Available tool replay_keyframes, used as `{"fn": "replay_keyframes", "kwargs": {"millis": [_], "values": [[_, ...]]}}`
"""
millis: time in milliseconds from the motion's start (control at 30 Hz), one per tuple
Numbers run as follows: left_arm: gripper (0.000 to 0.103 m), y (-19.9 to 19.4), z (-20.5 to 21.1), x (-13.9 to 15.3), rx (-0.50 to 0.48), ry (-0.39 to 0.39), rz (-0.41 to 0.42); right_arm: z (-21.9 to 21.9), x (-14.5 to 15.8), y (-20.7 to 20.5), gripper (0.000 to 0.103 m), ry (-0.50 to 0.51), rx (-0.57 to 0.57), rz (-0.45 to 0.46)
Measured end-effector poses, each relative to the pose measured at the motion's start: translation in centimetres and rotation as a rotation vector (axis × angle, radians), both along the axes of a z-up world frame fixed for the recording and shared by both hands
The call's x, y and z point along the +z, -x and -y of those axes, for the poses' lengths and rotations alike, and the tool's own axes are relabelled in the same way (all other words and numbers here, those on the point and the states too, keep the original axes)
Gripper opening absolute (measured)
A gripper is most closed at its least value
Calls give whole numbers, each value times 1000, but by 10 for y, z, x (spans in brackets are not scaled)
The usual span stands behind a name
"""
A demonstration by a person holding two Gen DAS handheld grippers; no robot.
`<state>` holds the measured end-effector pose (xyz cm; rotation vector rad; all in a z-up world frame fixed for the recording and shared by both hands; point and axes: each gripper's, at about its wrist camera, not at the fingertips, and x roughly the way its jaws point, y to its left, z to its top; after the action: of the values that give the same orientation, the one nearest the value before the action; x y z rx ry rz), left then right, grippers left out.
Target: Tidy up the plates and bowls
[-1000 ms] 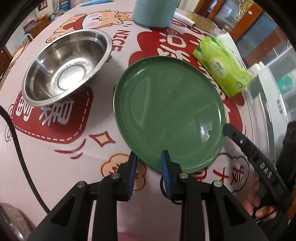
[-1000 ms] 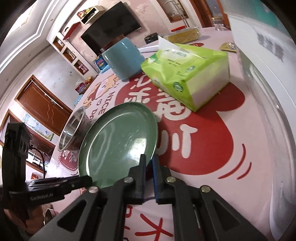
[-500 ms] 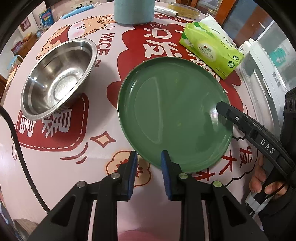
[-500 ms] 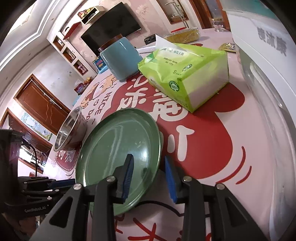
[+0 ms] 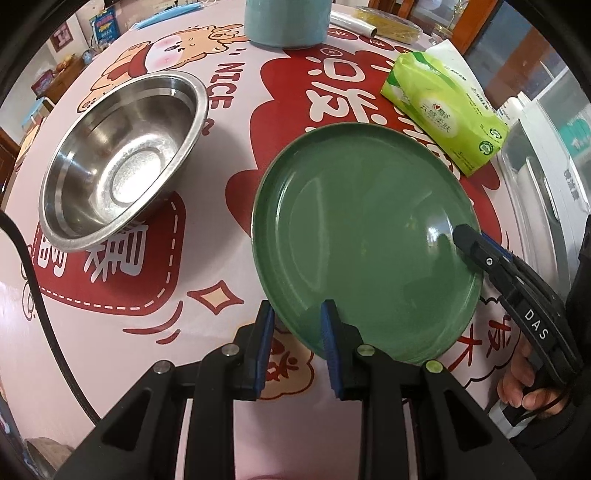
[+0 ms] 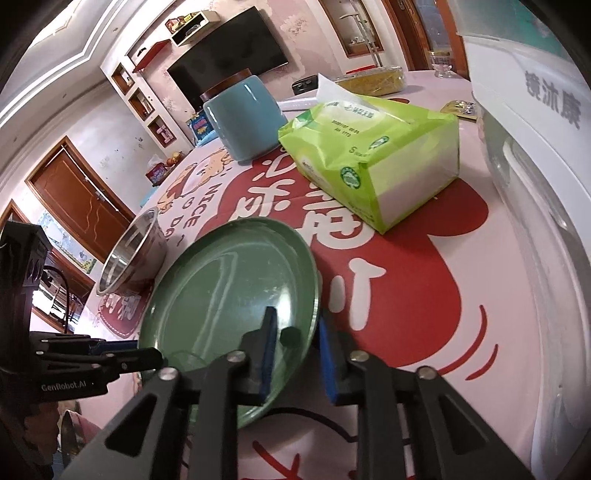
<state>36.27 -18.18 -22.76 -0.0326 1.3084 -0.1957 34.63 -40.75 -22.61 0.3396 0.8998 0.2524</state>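
A green plate (image 5: 365, 240) lies on the patterned tablecloth; it also shows in the right wrist view (image 6: 229, 295). A steel bowl (image 5: 122, 155) stands to its left, also seen in the right wrist view (image 6: 131, 254). My left gripper (image 5: 297, 325) is open, its jaws on either side of the plate's near rim. My right gripper (image 6: 295, 332) is open, one jaw over the plate's right rim and one outside it. The right gripper also shows in the left wrist view (image 5: 467, 236) at the plate's right edge.
A green tissue pack (image 5: 443, 110) lies behind the plate on the right. A blue jar (image 5: 288, 22) stands at the back. A white appliance (image 6: 535, 147) stands along the right side. A black cable (image 5: 33, 280) runs at the left.
My right gripper opened from shut and now straddles the plate's right rim. My left gripper moved so its jaws straddle the plate's near rim.
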Motion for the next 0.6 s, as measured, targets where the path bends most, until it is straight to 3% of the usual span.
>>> {"fn": "replay_keyframes", "kwargs": {"millis": [367, 600], "values": [[24, 1, 1, 3, 4, -17, 14, 0, 2, 4, 10, -4, 10, -18], [24, 12, 0, 21, 5, -23, 45, 1, 16, 16, 10, -12, 0, -9]]}}
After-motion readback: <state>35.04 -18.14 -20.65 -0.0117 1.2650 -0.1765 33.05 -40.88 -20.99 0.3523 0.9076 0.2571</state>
